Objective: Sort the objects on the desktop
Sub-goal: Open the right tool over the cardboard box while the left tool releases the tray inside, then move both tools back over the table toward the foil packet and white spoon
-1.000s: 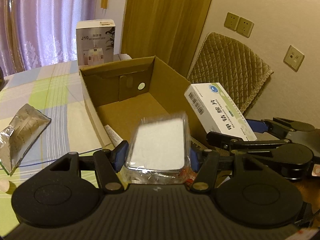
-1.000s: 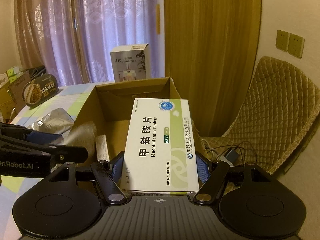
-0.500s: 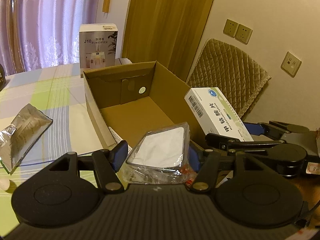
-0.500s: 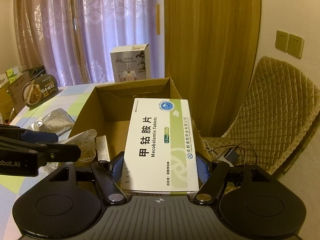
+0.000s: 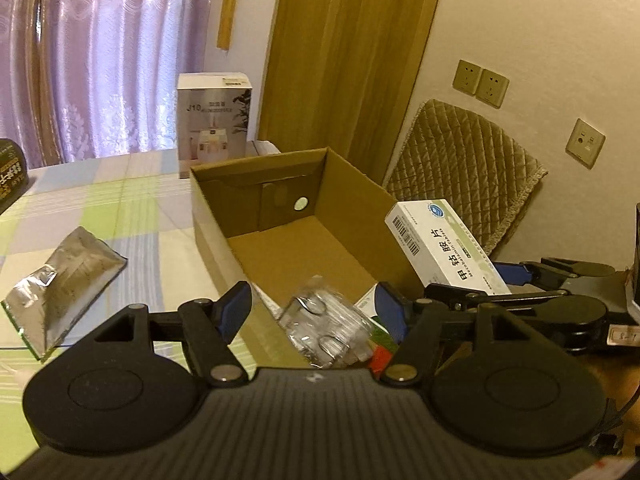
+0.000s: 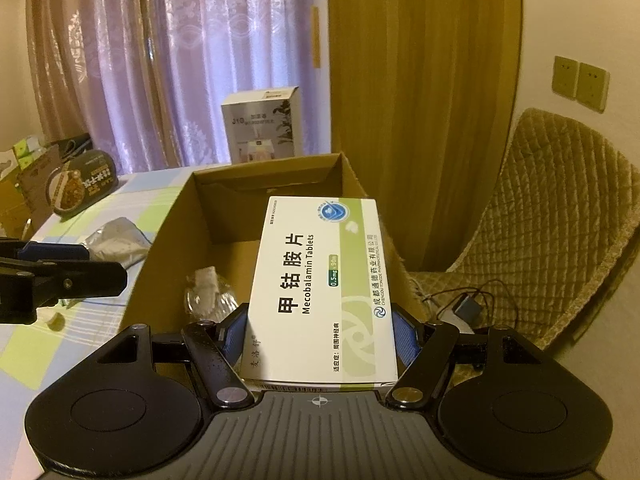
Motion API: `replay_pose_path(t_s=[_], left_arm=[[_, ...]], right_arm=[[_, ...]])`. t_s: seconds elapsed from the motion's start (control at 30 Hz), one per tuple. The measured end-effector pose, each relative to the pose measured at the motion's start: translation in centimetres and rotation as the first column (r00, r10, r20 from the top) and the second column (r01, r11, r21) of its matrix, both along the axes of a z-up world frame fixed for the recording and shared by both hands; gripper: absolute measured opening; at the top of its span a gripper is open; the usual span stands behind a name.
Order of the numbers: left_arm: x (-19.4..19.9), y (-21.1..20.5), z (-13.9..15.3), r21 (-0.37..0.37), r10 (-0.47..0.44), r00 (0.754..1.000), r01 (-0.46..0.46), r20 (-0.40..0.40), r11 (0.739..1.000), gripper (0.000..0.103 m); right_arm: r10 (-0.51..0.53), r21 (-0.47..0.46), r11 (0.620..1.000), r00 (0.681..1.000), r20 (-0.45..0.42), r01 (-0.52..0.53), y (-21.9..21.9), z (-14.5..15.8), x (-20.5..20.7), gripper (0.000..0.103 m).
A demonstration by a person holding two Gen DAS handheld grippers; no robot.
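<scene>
The clear plastic packet [image 5: 326, 330], crinkled and shiny with pale round shapes inside, lies at the near end of the open cardboard box [image 5: 360, 216], below the left gripper [image 5: 314, 308], whose blue-padded fingers stand apart around nothing. Just right of it, the right gripper [image 6: 320, 332] is clamped on a white-and-green tablet carton [image 6: 320, 284] (printed "Mecobalamin Tablets"), held over the box's near right corner. On the checked tablecloth [image 5: 120, 216] to the left lies a silver foil pouch [image 5: 60, 284]; a white humidifier box [image 5: 214, 120] stands beyond the cardboard box. A quilted chair [image 5: 468, 164] sits to the right.
</scene>
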State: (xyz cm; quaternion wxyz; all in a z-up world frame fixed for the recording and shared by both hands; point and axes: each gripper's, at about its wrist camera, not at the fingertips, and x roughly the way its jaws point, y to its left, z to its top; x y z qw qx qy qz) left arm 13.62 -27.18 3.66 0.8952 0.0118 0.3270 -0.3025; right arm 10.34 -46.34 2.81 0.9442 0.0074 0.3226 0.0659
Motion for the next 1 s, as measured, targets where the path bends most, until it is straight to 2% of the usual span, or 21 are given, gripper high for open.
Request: replay_pose_path(t_s=[0.13,0.2,0.23,0.27,0.63,1.0], left_arm=[[-0.2,1.2,0.1,0.002,0.025,1.0,-0.025,0.005,1.0,0.064],[-0.2,2.0,-0.1,0.003,0.034,0.999,-0.034,0.001,0.999,0.064],[-0.2,2.4,-0.2,0.006,0.037,0.999,-0.037,0.002,0.999,0.064],[-0.3,2.9,-0.3,0.01,0.042,0.999,-0.042,0.001,0.999,0.064],[-1.6,9.8,-2.8,0.057,0.137,0.99,-0.136,-0.031,0.989,0.066],[-2.0,18.2,-4.2,0.121,0.249,0.968,-0.244,-0.027,0.962,0.068]], right_arm=[[0.024,0.011,1.0,1.0,-0.002,-0.024,0.6,-0.1,0.5,0.068],[0.032,0.03,0.999,0.999,-0.004,-0.032,0.7,-0.3,0.9,0.071],[0.02,0.035,0.999,1.0,-0.003,-0.02,0.6,-0.3,0.9,0.082],[0.006,0.041,0.999,1.0,0.003,-0.006,0.5,-0.2,0.8,0.087],[0.014,0.055,0.998,0.999,0.037,-0.016,2.2,0.8,-1.3,0.087],[0.132,0.037,0.99,0.987,0.093,-0.136,8.6,3.4,-2.3,0.09]])
